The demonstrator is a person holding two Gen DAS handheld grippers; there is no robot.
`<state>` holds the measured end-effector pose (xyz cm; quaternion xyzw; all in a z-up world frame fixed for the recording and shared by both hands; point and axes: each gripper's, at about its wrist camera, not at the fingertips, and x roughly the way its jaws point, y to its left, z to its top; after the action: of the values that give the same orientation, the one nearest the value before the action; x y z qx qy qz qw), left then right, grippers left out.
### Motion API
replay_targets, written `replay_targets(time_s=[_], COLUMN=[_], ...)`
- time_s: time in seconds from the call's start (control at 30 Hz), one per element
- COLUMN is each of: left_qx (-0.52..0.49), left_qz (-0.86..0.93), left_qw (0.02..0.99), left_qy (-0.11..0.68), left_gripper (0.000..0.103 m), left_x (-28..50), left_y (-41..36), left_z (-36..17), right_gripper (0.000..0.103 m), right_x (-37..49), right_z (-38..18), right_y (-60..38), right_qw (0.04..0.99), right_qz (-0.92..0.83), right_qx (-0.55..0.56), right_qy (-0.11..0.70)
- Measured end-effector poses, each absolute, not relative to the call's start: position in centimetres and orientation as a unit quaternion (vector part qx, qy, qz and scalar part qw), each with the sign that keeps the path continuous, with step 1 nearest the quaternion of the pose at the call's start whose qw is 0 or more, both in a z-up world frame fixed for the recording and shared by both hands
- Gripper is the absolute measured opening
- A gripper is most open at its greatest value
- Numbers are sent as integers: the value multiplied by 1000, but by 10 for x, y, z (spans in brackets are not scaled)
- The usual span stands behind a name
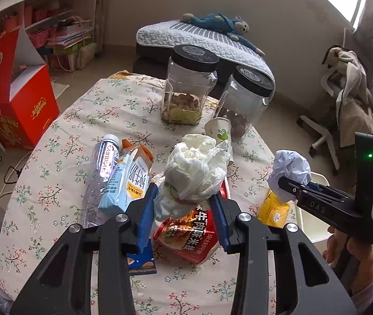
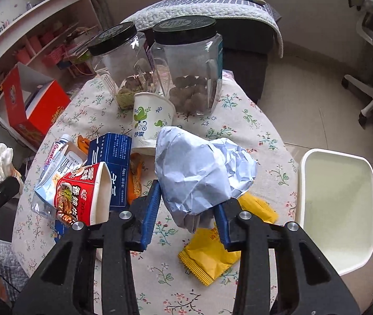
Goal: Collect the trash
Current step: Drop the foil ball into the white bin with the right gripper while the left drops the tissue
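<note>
The right gripper [image 2: 187, 207] is pinching a crumpled ball of pale paper [image 2: 202, 173] between its blue pads and holding it clear of the floral tablecloth [image 2: 239, 120], probably so that it can travel over the table's right edge to the white bin [image 2: 338, 210] standing just beside that edge; the left gripper [image 1: 184, 207] is likewise clamping a wad of white plastic bag [image 1: 194, 168] over the middle of the table. The remaining trash, a squashed bottle [image 1: 99, 173], a milk carton [image 1: 128, 181], a red noodle cup [image 2: 81, 194] and yellow wrappers [image 2: 207, 254], is lying near the table's front edge, within reach of either tool.
</note>
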<state>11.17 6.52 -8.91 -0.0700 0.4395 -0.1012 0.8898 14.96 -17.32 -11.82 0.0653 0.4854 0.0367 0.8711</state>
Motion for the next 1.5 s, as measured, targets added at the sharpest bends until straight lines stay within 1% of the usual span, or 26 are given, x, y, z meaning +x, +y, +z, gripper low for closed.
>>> replay_targets(time_s=[0.73, 0.87, 0.97, 1.03, 1.07, 1.1, 1.13, 1.2, 1.27, 1.33, 1.4, 1.5], left_qx=[-46, -46, -26, -25, -28, -30, -31, -29, -27, -28, -31, -39], left_qz=[-180, -197, -215, -225, -231, -237, -241, -250, -259, -269, -276, -285], left_qw=[888, 884, 877, 873, 870, 867, 866, 863, 860, 856, 852, 845], left_qy=[422, 422, 428, 432, 435, 436, 437, 437, 438, 441, 444, 451], left_gripper=[40, 40, 40, 40, 40, 40, 40, 40, 40, 41, 41, 42], left_x=[105, 103, 99, 99, 99, 100, 100, 99, 98, 96, 95, 93], left_y=[-56, -84, -114, -133, -141, -151, -159, -177, -193, -207, -218, -234], left_z=[-101, -103, -108, -109, -110, -110, -109, -108, -107, -108, -110, -113], right_gripper=[37, 37, 39, 47, 57, 63, 65, 74, 79, 81, 87, 88], right_x=[101, 96, 89, 82, 78, 74, 70, 61, 53, 49, 43, 37], right_z=[-95, -91, -83, -75, -70, -66, -61, -52, -46, -43, -41, -38], right_y=[-309, -329, -341, -348, -351, -357, -362, -374, -385, -394, -402, -411], right_qw=[884, 879, 881, 884, 886, 888, 890, 893, 894, 893, 892, 891], right_qz=[-110, -143, -162, -171, -178, -186, -193, -204, -218, -232, -246, -261], right_qx=[97, 104, 111, 120, 127, 133, 141, 159, 175, 182, 185, 190], right_qy=[444, 442, 430, 418, 408, 398, 387, 368, 350, 339, 330, 319])
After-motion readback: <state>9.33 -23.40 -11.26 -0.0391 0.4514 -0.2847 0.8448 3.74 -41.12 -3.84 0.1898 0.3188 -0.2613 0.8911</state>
